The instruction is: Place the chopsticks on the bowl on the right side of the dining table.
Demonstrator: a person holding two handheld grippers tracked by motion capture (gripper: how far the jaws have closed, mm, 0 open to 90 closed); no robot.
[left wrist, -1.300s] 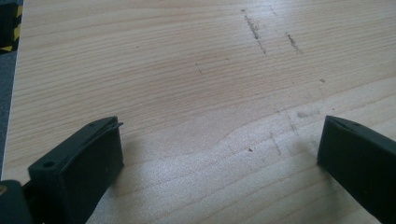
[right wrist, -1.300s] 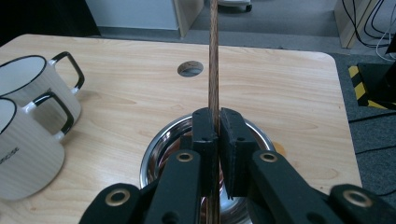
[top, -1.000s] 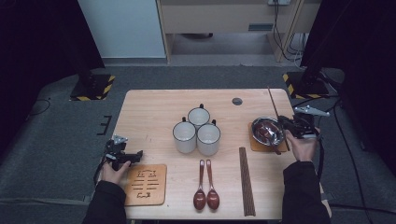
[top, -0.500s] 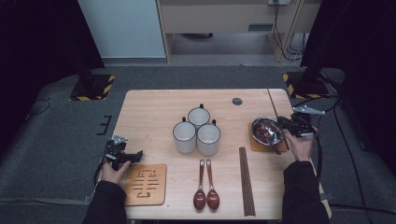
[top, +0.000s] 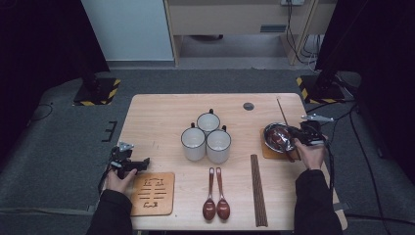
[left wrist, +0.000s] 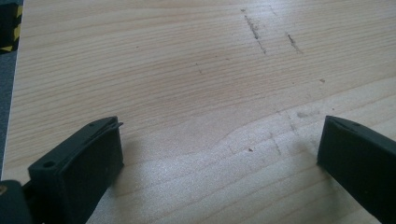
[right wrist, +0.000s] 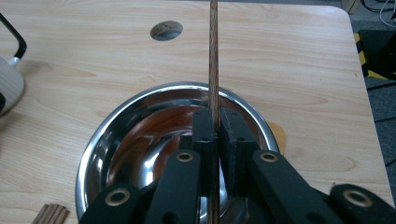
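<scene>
A thin wooden chopstick [right wrist: 214, 56] is clamped between the jaws of my right gripper [right wrist: 218, 116], which is shut on it. It runs away from the jaws across a shiny steel bowl [right wrist: 116, 126]. In the high view the right gripper [top: 294, 139] hovers at the bowl [top: 275, 137] on the table's right side. The chopstick [top: 282, 111] slants toward the far edge, and the bowl rests on a brown coaster [top: 267, 152]. My left gripper [top: 143, 163] lies at the table's left edge. Its jaws stand wide apart over bare wood, so the left gripper [left wrist: 219, 154] is open.
Three white mugs [top: 208, 122] cluster mid-table. Two brown spoons [top: 216, 196] and a bundle of chopsticks [top: 258, 191] lie near the front edge. A carved wooden trivet [top: 152, 193] sits beside the left hand. A round hole [top: 248, 105] marks the far side of the tabletop [top: 161, 117].
My right gripper has sunk slightly toward the bowl with the chopstick still in it. The left gripper has stayed put.
</scene>
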